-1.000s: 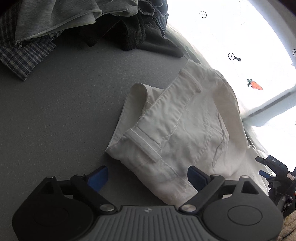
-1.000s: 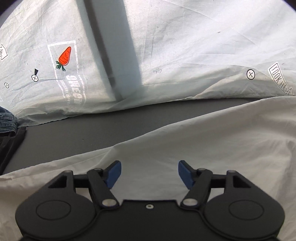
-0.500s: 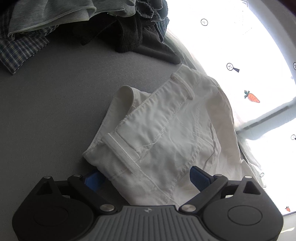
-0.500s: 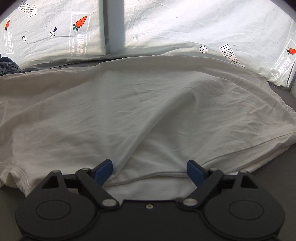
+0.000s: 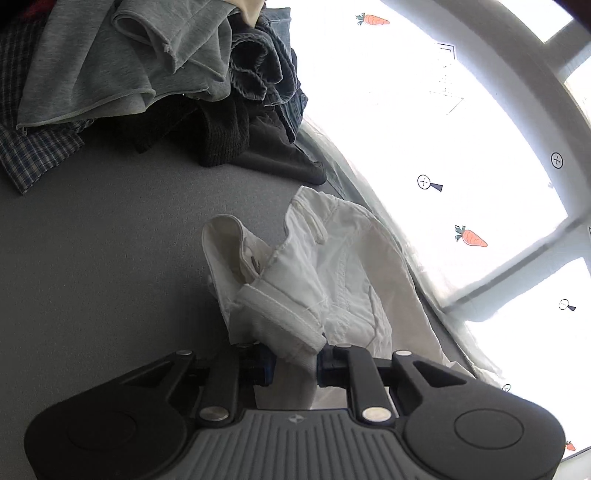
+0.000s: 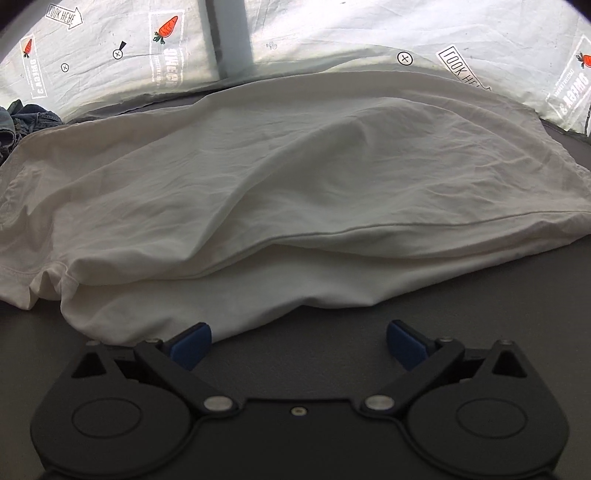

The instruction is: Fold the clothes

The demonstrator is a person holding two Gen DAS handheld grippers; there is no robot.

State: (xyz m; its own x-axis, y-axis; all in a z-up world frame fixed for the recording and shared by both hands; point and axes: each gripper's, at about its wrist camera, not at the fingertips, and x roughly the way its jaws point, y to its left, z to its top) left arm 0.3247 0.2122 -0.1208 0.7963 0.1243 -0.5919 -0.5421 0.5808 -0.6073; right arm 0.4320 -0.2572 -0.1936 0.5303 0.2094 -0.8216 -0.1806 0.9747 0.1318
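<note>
White trousers (image 5: 332, 266) lie on the grey surface (image 5: 110, 258), waistband end nearest in the left wrist view. My left gripper (image 5: 295, 363) is closing, its blue pads pressed on a bunched fold of the waistband, which is raised off the surface. In the right wrist view the trouser legs (image 6: 295, 177) spread wide and wrinkled, folded over themselves. My right gripper (image 6: 297, 339) sits just in front of the near cloth edge, jaws opening wide. Only bare grey surface (image 6: 480, 314) lies between its fingers. Its left fingertip (image 6: 192, 343) is close to the hem.
A pile of clothes (image 5: 147, 74) sits at the back left: a grey garment, a plaid shirt, dark knitwear and denim. A white printed sheet (image 5: 443, 147) with carrots and markers borders the surface on the far side (image 6: 332, 29). Denim (image 6: 22, 122) shows at the left edge.
My left jaws have closed on the waistband and lifted it, so the cloth bunches up. My right gripper has drawn back off the trouser legs, its jaws widening with nothing between them.
</note>
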